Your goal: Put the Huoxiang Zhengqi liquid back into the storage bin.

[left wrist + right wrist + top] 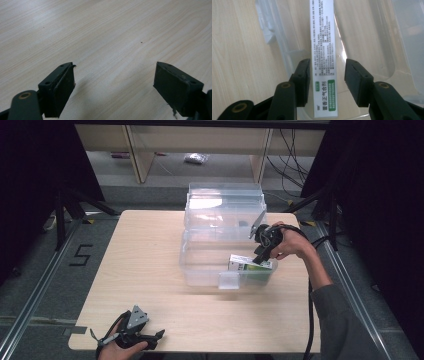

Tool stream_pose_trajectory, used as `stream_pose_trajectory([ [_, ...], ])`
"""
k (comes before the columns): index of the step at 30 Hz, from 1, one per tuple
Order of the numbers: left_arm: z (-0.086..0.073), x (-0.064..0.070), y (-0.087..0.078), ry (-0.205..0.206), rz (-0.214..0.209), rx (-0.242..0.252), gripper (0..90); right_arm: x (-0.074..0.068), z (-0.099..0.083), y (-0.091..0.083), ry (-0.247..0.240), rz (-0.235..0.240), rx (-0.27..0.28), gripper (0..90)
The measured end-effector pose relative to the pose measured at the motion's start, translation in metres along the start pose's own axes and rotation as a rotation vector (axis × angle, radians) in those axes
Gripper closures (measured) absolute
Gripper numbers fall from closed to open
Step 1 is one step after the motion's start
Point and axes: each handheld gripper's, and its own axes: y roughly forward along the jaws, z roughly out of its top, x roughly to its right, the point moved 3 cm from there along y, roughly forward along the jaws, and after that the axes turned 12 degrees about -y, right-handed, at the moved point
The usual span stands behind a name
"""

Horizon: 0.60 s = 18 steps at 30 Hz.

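— What has your right claw got?

— Nothing gripped that I can be sure of. Its jaws stand either side of a narrow box. The left jaw is touching or nearly touching the box's side, and the right jaw shows a gap, so it's part open around the box.

— How would that box handle?

— I'd judge it light, thin card, stiff along its length but easy to crush on the broad faces. The printed surface looks smooth, maybe a bit slippery. I'd take it across the narrow sides near the end, gently.

— What does it look like?

— Long and white, fine print running down it, green labels at my end.

— Where is it?

— Inside the clear plastic bin, at the bin's front right corner. The bin sits toward the far right of the table.

— And your left claw?

— Wide open, empty, at the table's front left edge.
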Motion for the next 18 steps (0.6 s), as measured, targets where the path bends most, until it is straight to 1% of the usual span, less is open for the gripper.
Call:
stream_pose_trajectory([
  [1, 0.0, 0.0, 0.0, -0.001, 0.002, 0.001, 16.4, -0.003, 0.001, -0.001, 0.032, 0.002, 0.008, 55.6],
  [2, 0.0, 0.0, 0.0, -0.001, 0.002, 0.001, 16.4, -0.003, 0.001, -0.001, 0.032, 0.002, 0.008, 55.6],
  [3, 0.0, -0.001, 0.0, 0.001, -0.001, -0.005, 16.4, -0.003, 0.001, -0.002, 0.022, 0.003, 0.02, 55.2],
  [4, 0.0, 0.0, 0.0, -0.002, -0.001, -0.004, 16.3, -0.002, 0.0, -0.004, 0.035, -0.013, 0.021, 53.6],
  [6, 0.0, 0.0, 0.0, -0.001, -0.002, -0.004, 16.3, -0.003, 0.0, -0.005, 0.039, -0.008, 0.023, 53.3],
  [7, 0.0, -0.001, 0.0, 0.0, -0.002, -0.004, 16.3, -0.002, 0.0, -0.006, 0.023, -0.018, 0.024, 52.7],
  [8, 0.0, -0.001, 0.0, -0.005, -0.005, -0.006, 16.3, -0.005, 0.002, -0.009, 0.046, -0.015, 0.041, 50.9],
  [9, 0.0, -0.001, 0.0, -0.006, -0.001, -0.005, 16.4, -0.005, 0.002, -0.009, 0.046, -0.021, 0.043, 50.7],
  [10, 0.0, -0.001, 0.0, 0.003, -0.001, -0.006, 16.4, -0.005, 0.002, -0.01, 0.051, -0.024, 0.04, 50.1],
  [11, 0.0, 0.0, 0.0, -0.001, -0.001, -0.004, 16.3, -0.007, 0.002, -0.01, 0.078, -0.021, 0.032, 49.7],
  [12, 0.0, 0.0, 0.0, -0.009, -0.002, 0.003, 16.4, -0.006, 0.002, -0.011, 0.05, -0.017, 0.04, 49.4],
  [13, 0.0, 0.0, 0.0, -0.009, -0.002, 0.003, 16.4, -0.006, 0.002, -0.011, 0.05, -0.017, 0.04, 49.4],
  [14, 0.0, -0.001, -0.001, 0.001, -0.005, -0.005, 16.4, -0.006, 0.002, -0.012, 0.06, -0.025, 0.045, 49.1],
  [16, 0.0, -0.001, 0.0, -0.003, -0.005, -0.007, 16.4, -0.007, 0.001, -0.013, 0.063, -0.023, 0.044, 48.7],
  [18, 0.0, -0.001, -0.001, 0.001, -0.004, -0.005, 16.4, -0.008, 0.001, -0.015, 0.074, -0.029, 0.048, 48.2],
])
